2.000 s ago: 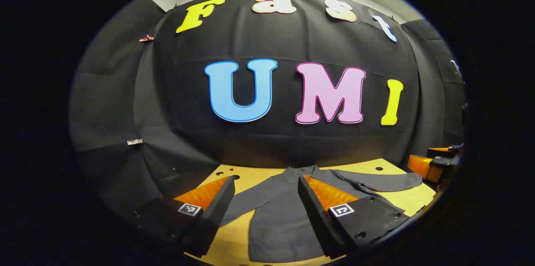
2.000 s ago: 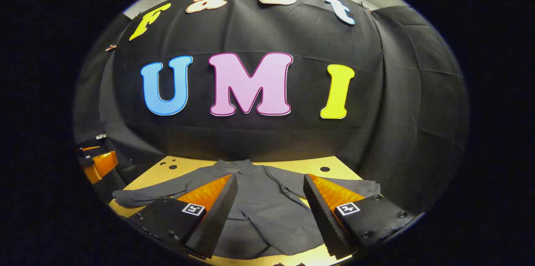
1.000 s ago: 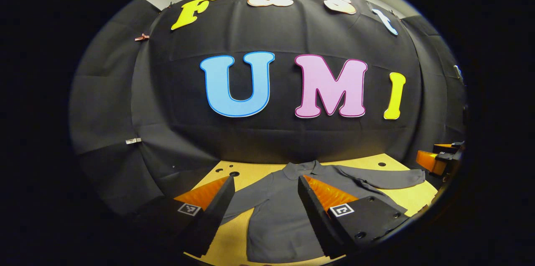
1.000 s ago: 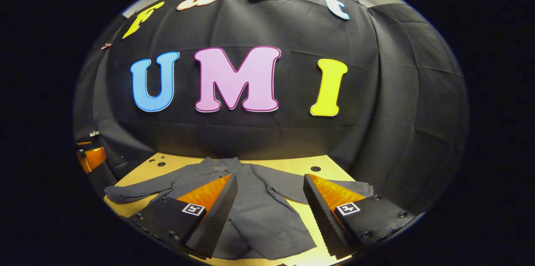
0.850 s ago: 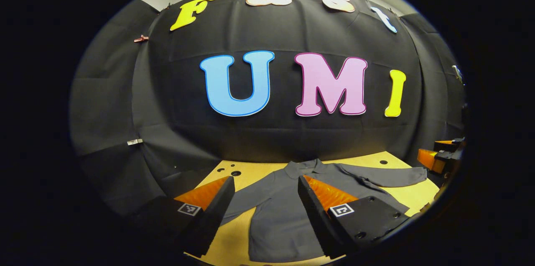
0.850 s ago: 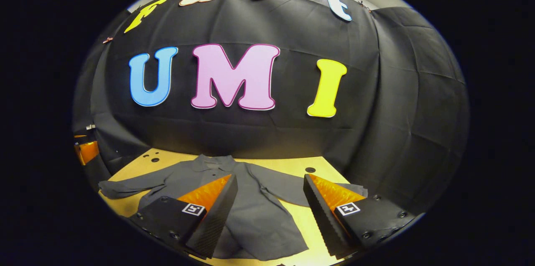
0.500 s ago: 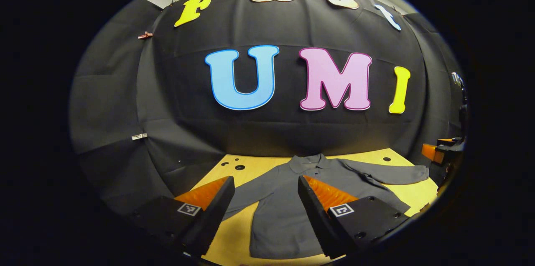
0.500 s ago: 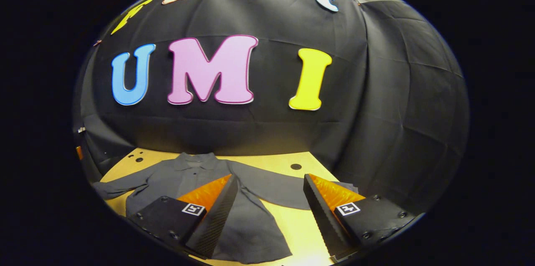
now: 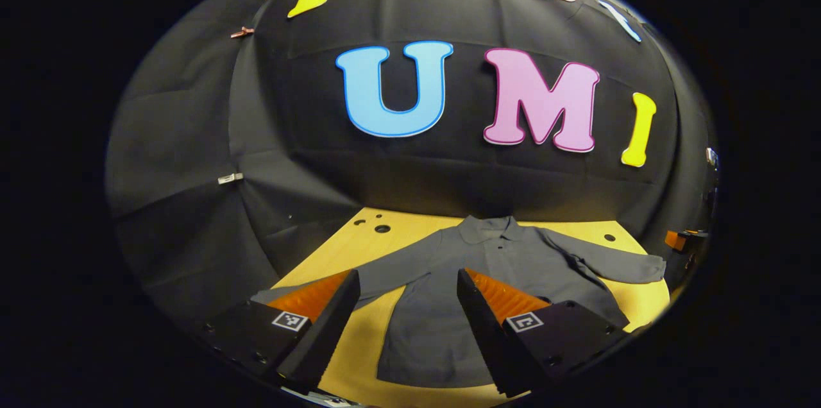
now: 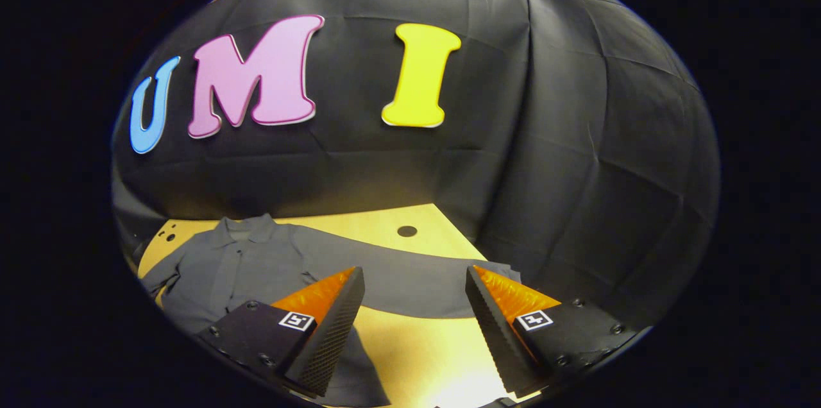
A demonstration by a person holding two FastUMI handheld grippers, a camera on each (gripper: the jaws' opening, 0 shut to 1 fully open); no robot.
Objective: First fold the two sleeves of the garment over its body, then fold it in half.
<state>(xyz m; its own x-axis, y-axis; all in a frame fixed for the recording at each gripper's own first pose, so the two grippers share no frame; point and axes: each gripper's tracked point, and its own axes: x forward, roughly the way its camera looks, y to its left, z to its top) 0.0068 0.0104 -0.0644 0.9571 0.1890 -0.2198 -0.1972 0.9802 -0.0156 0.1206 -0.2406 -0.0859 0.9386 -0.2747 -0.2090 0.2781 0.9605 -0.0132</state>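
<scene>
Grey garment [image 9: 487, 280] flat, sleeves unfolded | both hand-held grippers [image 9: 405, 324] [image 10: 414, 324] spread, right swung rightward toward sleeve [image 10: 410, 283]

So the shirt [image 9: 494, 280] is lying flat on the desk [image 9: 359, 247], collar [image 9: 490, 228] at the far side toward the booth wall and hem toward the near edge. In the left gripper view one sleeve [image 9: 616, 260] runs out to the right and the other sleeve [image 9: 378, 270] angles down to the left, both spread away from the body. The left tongs [image 9: 405, 308] hang over the near part of the shirt, jaws wide apart. In the right gripper view the right tongs [image 10: 414, 305] sit above the long sleeve [image 10: 410, 286], which stretches between the spread jaws, with the shirt's body off to the left.
</scene>
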